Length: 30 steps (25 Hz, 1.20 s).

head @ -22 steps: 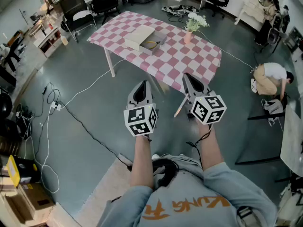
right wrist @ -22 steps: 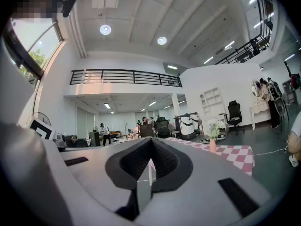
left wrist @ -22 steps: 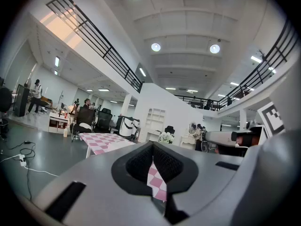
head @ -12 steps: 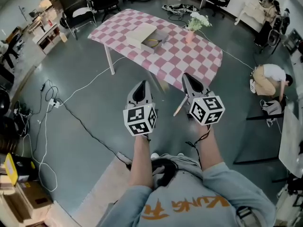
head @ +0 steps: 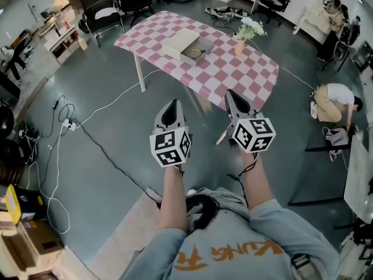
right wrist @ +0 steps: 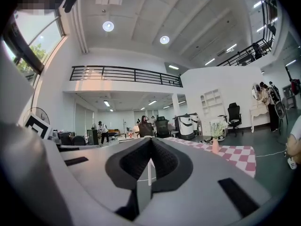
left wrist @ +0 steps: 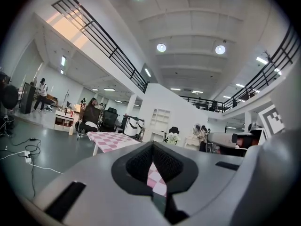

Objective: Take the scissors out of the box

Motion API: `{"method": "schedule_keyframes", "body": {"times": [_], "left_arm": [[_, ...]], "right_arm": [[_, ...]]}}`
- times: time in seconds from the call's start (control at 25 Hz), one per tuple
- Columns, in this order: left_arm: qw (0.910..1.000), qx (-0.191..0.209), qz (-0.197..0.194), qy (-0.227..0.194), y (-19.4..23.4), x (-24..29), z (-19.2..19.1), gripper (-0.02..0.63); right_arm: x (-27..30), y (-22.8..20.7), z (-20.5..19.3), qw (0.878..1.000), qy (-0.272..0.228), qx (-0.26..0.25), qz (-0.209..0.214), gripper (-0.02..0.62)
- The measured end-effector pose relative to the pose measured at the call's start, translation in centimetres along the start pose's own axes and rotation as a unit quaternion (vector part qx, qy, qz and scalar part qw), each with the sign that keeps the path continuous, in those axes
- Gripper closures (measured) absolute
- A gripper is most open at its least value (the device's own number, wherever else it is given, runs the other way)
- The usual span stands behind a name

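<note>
Nothing done yet: left claw (head: 172, 104) and right claw (head: 229, 93) are both closed and empty, well short of the checkered surface (head: 245, 77) at upper centre, where the scissors (head: 198, 52) lie in the open box (head: 182, 39), so approach, grasp and lift all remain.

Pink checkered table (head: 247, 80) with flower vase (head: 240, 44); crouching person (head: 333, 96) nearby
</note>
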<state>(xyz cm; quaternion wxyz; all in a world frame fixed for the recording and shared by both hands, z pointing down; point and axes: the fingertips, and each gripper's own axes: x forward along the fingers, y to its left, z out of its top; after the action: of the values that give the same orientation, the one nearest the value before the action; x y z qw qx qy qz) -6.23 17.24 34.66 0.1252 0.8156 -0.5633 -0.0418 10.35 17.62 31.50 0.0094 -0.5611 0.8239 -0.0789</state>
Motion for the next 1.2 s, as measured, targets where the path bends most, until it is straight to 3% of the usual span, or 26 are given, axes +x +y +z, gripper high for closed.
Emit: {"method": "schedule_keyframes", "body": {"times": [0.44, 0.72, 0.96, 1.2], "left_arm": [[0.9998, -0.012, 0.003, -0.018, 0.9, -1.0, 1.2, 0.586], [0.9996, 0.009, 0.01, -0.027, 1.4, -2.0, 2.6, 0.586], [0.9983, 0.002, 0.042, -0.04, 4.3, -3.1, 4.2, 0.586], [0.9975, 0.006, 0.041, -0.057, 5.0, -1.9, 5.8, 0.586]], "right_arm": [[-0.1, 0.9, 0.8, 1.0, 0.004, -0.016, -0.004, 0.598], [0.9, 3.1, 1.9, 0.999, 0.002, -0.029, 0.017, 0.598], [2.2, 5.1, 2.3, 0.998, 0.001, -0.043, 0.038, 0.598], [3.2, 4.2, 4.1, 0.998, -0.02, -0.046, 0.033, 0.598]]}}
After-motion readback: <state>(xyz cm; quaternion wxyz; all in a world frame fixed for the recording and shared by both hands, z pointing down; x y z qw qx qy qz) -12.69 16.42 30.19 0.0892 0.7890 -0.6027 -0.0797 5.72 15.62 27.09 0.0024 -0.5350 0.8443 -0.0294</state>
